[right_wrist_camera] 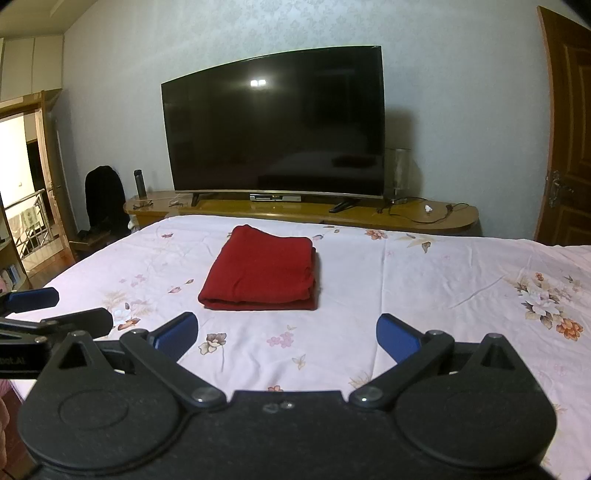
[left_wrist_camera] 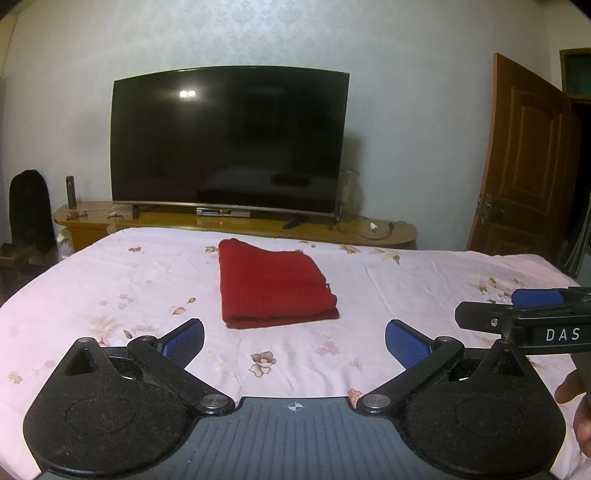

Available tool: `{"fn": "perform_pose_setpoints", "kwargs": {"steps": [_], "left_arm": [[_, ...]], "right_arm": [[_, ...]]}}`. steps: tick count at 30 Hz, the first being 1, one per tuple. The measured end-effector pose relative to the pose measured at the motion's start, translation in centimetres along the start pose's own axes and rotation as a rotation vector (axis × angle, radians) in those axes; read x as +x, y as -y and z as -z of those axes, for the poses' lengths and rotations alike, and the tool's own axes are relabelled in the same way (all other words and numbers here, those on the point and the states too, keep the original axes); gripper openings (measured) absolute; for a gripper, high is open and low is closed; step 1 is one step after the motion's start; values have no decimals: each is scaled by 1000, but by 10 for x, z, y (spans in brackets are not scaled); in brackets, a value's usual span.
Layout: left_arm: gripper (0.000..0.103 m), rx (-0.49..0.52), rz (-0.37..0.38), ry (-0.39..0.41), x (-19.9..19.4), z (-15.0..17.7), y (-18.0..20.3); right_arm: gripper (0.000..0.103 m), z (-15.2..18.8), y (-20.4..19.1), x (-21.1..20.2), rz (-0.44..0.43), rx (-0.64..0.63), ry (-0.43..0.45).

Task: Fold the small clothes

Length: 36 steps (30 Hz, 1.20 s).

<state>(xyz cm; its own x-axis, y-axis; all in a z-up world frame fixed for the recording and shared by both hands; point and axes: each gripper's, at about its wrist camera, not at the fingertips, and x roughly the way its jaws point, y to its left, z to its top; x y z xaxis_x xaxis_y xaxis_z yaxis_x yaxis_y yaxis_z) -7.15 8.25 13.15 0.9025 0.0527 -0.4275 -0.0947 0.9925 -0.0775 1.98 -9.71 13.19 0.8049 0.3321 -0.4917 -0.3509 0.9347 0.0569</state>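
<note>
- Red garment (left_wrist_camera: 275, 284) lies folded in a neat rectangle on the bed (left_wrist_camera: 424, 280); folding looks complete.
- Left gripper (left_wrist_camera: 294, 341) and right gripper (right_wrist_camera: 287, 338): both spread wide, empty, short of the cloth.

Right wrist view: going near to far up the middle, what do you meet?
Right hand-held gripper, open → flowered bedsheet → folded red garment → wooden TV stand → dark television → patterned wall.
</note>
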Motion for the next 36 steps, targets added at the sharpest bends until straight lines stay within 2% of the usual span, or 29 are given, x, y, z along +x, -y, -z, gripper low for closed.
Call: {"fn": "perform_pose_setpoints", "kwargs": {"steps": [32,36], "left_arm": [[103,0,-3,1,6,-1,0],[103,20,-9,35,3,-1,-1]], "right_arm": [[102,0,1,3,0,-12,-3],[102,0,1,3,-1,-15,-4]]}}
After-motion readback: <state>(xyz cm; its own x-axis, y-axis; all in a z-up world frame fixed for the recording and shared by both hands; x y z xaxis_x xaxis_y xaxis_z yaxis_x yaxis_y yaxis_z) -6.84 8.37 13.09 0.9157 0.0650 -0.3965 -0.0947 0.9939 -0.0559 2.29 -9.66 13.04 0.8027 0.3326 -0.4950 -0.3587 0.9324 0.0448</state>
